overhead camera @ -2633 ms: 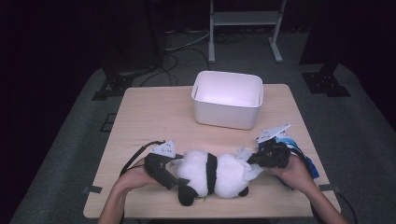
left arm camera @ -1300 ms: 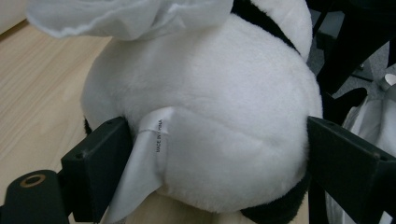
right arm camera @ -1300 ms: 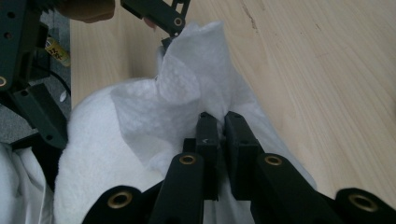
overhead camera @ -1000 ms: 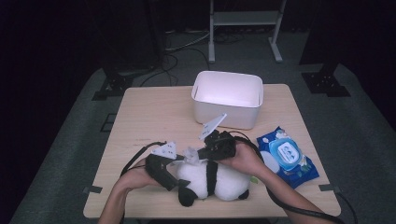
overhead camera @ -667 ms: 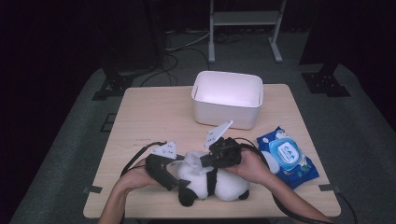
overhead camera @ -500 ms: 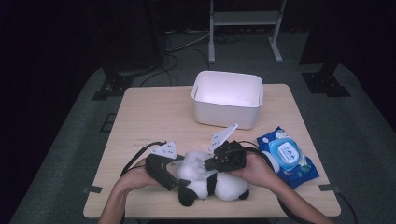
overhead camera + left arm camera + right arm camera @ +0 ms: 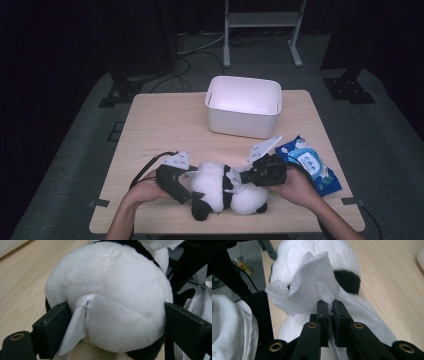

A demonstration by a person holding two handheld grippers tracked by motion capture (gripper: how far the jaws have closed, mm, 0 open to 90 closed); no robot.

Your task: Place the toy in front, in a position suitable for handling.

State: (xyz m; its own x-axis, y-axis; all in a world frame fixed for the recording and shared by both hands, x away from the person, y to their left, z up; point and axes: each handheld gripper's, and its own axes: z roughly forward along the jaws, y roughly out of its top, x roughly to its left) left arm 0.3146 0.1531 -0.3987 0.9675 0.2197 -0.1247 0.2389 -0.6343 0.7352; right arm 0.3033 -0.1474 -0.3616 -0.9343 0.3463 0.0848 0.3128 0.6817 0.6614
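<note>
1. Lying on the table (image 7: 165,125), the plush panda (image 7: 220,187) sits between the two hand-held grippers, at the table's near edge.
2. The left gripper (image 7: 182,186) clamps the panda's rounded white end: in the left gripper view both black jaws press into the fur on either side of the panda (image 7: 110,290), so it is grasping the toy.
3. A white sewn-in label (image 7: 80,322) printed "MADE IN CHINA" hangs from the fur just beside one jaw of the left gripper.
4. The right gripper (image 7: 330,306) is clenched on a white wet wipe (image 7: 309,287); its two jaws stand almost together with the wipe's gathered corner pinched between them.
5. Beyond the tips of the right gripper the wipe fans out and lies against the panda's white fur, next to a black patch (image 7: 345,281) of the toy.
6. In the high view the right gripper (image 7: 245,177) meets the panda from the side opposite the left gripper, its tips at the toy's upper middle.
7. Behind the right gripper, past the hand (image 7: 297,187) that holds it, lies a blue pack of wipes (image 7: 310,162).
8. Farther across the table from both grippers stands a white bin (image 7: 245,107), well apart from the panda.
</note>
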